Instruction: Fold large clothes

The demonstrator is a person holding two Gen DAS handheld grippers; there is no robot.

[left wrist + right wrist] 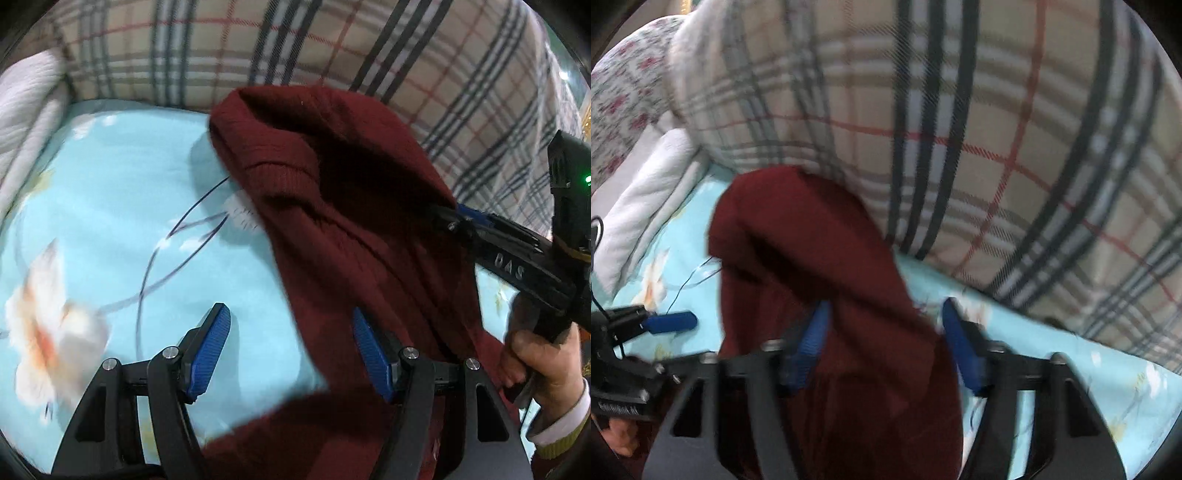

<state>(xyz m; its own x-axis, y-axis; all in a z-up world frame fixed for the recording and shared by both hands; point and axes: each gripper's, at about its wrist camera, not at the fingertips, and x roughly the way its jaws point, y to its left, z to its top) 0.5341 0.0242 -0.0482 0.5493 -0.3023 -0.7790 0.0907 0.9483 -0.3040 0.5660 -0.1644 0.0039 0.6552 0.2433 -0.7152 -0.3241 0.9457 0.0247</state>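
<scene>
A dark red knit sweater [351,206] lies bunched on the light blue flowered bedsheet [110,206]; it also shows in the right wrist view [812,258]. My left gripper [291,350] is open and empty, its right finger at the sweater's edge. My right gripper [882,343] is open, with sweater fabric draped between its blue pads [812,339]. In the left wrist view the right gripper [458,218] reaches in from the right, its tips buried in the sweater. The left gripper's blue finger [670,322] shows at left in the right wrist view.
A beige plaid quilt [295,48] is piled along the back of the bed, also in the right wrist view [997,147]. A white quilted blanket [26,122] lies at the left edge. A floral pillow [624,99] sits at the far left.
</scene>
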